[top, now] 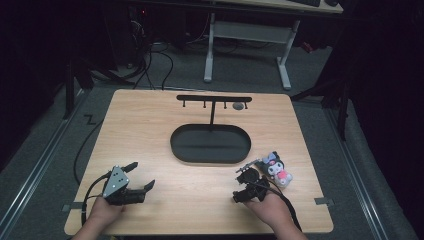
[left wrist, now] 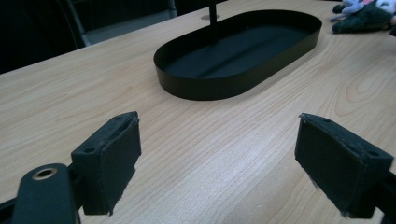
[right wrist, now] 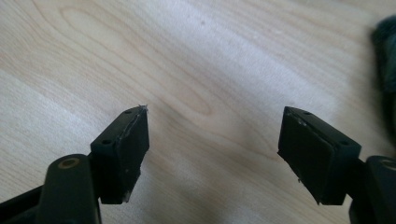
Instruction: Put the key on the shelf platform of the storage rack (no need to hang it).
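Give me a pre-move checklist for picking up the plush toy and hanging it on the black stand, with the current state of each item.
1. Right gripper open and empty: ok, jaws stand wide apart over bare wood.
2. Left gripper open and empty: ok.
3. Small black, white and pink plush toy within reach: ok, it lies just right of the right gripper.
4. Toy's hanging loop or clip located: cannot tell, too small to make out.
5. Black oval metal tray under the T-shaped hook bar is empty: ok.
6. Free hook on the bar: cannot tell; a small grey thing sits near its right end.
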